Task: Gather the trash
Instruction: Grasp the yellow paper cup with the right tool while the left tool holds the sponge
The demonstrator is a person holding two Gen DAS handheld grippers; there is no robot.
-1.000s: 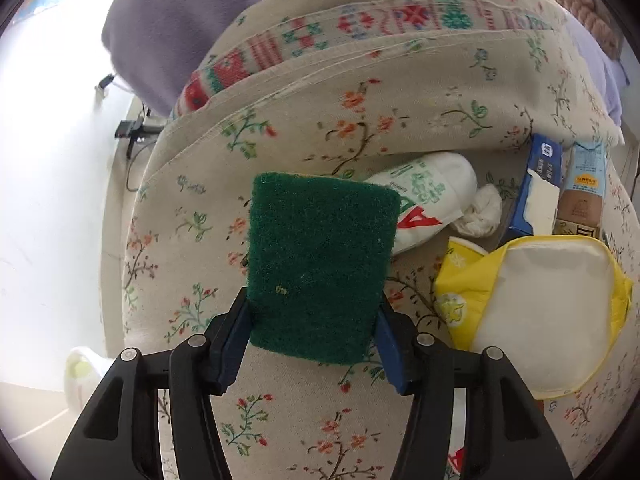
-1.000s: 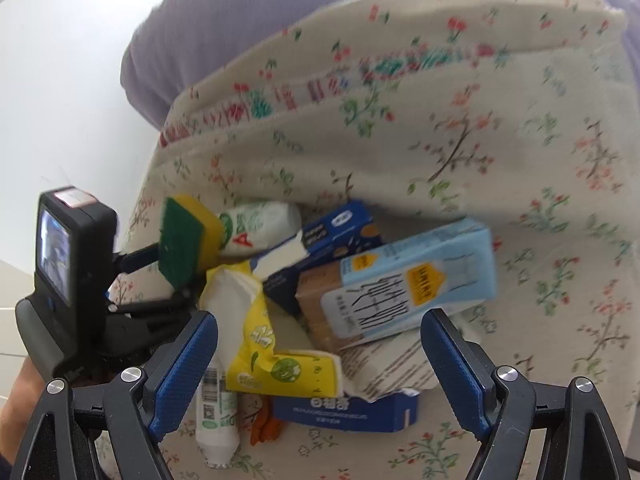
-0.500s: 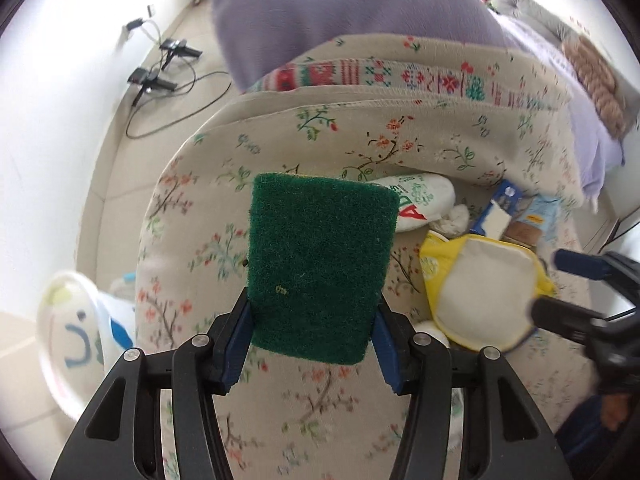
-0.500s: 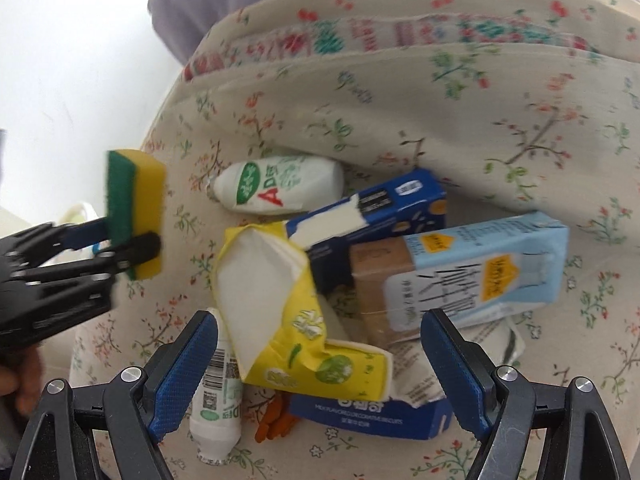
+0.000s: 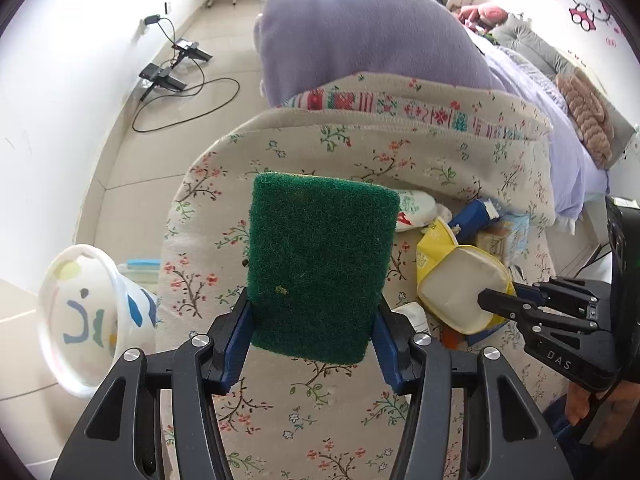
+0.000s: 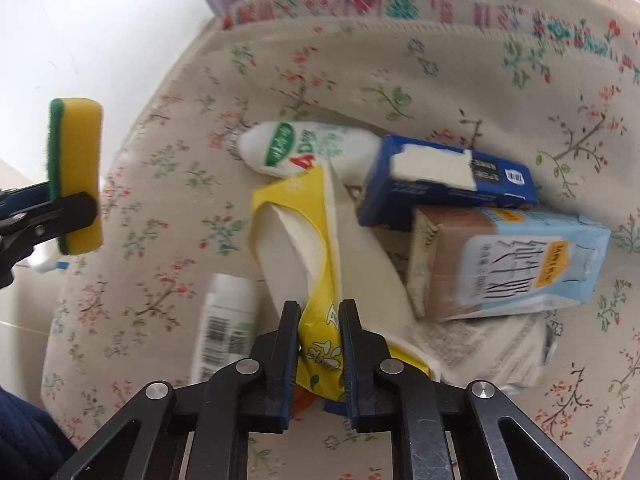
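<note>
White wall (image 5: 60, 92), beige tiled floor (image 5: 160, 148), lavender bed (image 5: 532, 80), daylight

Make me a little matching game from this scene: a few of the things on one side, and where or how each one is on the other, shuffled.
Things:
1. sponge
2. yellow pack
3. blue box
4. bin

States:
A. stands on the floor beside the floral cloth
B. pinched in the right gripper
C. lies on the pale blue carton
D. held upright in the left gripper

Pairs: 1-D, 2-B, 3-C, 4-A
</note>
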